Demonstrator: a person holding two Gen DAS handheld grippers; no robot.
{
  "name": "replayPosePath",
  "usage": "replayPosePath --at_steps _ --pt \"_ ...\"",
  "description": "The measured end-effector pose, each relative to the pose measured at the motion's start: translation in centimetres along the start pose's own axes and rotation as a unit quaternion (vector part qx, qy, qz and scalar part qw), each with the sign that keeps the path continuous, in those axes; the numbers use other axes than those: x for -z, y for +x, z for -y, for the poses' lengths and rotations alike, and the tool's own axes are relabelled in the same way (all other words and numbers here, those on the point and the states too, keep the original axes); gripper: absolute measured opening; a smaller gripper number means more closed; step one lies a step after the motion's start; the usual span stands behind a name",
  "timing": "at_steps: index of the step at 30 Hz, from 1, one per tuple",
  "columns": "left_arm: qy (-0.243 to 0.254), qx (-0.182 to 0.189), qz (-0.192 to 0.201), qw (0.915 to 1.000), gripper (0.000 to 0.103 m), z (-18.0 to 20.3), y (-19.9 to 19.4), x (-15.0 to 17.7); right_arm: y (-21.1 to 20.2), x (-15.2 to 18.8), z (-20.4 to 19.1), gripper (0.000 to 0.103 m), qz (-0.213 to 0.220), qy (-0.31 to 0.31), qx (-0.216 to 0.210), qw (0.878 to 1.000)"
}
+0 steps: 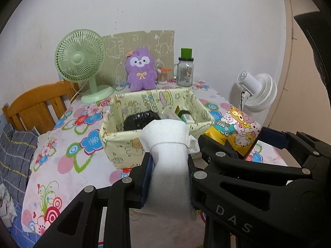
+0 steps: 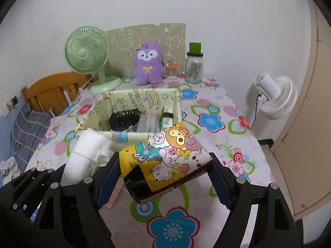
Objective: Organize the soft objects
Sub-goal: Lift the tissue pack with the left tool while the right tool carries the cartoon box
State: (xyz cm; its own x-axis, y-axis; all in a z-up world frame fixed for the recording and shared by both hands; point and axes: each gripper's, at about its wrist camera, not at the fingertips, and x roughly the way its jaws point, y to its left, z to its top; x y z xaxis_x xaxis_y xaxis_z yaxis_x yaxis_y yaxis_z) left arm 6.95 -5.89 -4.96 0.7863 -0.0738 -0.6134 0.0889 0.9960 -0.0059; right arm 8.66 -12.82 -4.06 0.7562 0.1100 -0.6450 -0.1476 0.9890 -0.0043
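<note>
My left gripper (image 1: 168, 177) is shut on a rolled white towel tied with string (image 1: 167, 157), held above the table in front of the pale yellow fabric basket (image 1: 124, 144). The towel also shows in the right wrist view (image 2: 82, 157). My right gripper (image 2: 163, 177) is shut on a yellow cartoon-print packet (image 2: 169, 157), held just right of the towel; it also shows in the left wrist view (image 1: 235, 128). The basket (image 2: 132, 134) holds a black bundle (image 2: 124, 117) and some packets. A purple plush (image 1: 140, 70) sits at the back.
A green desk fan (image 1: 80, 62) stands back left, a glass jar with green lid (image 1: 185, 70) and a cotton-swab tub (image 1: 162, 75) back right. A white fan (image 2: 275, 95) stands off the table's right edge. A wooden headboard (image 1: 37, 103) and bedding lie left.
</note>
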Motion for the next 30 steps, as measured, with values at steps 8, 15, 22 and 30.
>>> replayPosePath --at_steps 8,15,22,30 --pt "0.001 -0.004 0.012 0.9999 0.030 -0.4 -1.0 -1.1 -1.0 -1.2 -0.5 0.082 0.011 -0.006 -0.001 1.000" --pt "0.000 -0.007 0.025 0.9997 0.030 -0.7 -1.6 -2.2 -1.6 -2.5 -0.7 0.082 0.023 -0.010 -0.002 1.000" --pt "-0.001 -0.008 0.034 0.9994 0.030 -0.9 -1.9 -3.0 -2.0 -3.6 -0.8 0.082 0.031 -0.013 -0.002 0.999" --pt "0.000 -0.004 0.042 0.9991 0.030 -1.1 -1.7 -4.2 -1.9 -4.7 -0.6 0.082 0.039 -0.008 -0.005 0.999"
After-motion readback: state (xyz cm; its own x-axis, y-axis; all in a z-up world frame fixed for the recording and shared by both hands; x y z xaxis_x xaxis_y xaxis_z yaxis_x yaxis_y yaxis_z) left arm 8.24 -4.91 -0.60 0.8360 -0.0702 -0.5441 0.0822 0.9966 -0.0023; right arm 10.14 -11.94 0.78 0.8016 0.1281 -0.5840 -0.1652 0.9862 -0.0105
